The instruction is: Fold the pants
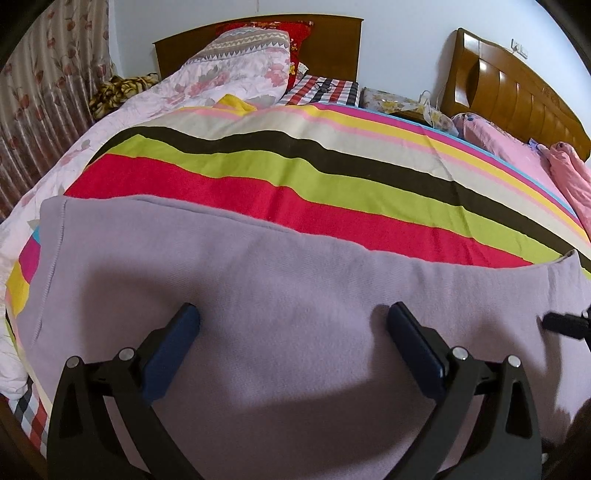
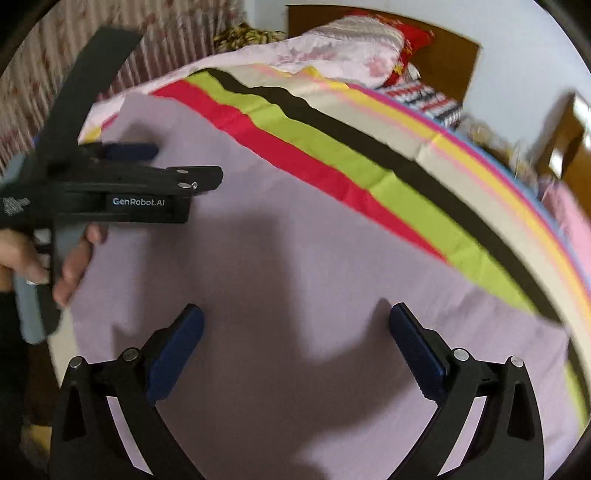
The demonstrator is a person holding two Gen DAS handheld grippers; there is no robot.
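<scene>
Lilac pants (image 1: 295, 266) lie flat across a striped bed sheet (image 1: 258, 177), with a stitched hem at their left end. My left gripper (image 1: 293, 315) hovers just over the cloth, open, with nothing between its blue pads. In the right wrist view the same pants (image 2: 295, 240) fill the lower half. My right gripper (image 2: 295, 314) is also open above them and holds nothing. The left gripper (image 2: 184, 162) shows from the side at the left, held by a hand (image 2: 74, 258). A tip of the right gripper (image 1: 561, 325) pokes in at the right edge of the left wrist view.
A floral quilt (image 1: 221, 74) and a red pillow (image 1: 295, 33) are piled against the wooden headboard (image 1: 332, 40). A second bed with pink bedding (image 1: 517, 155) stands to the right. A floral curtain (image 1: 44, 92) hangs on the left.
</scene>
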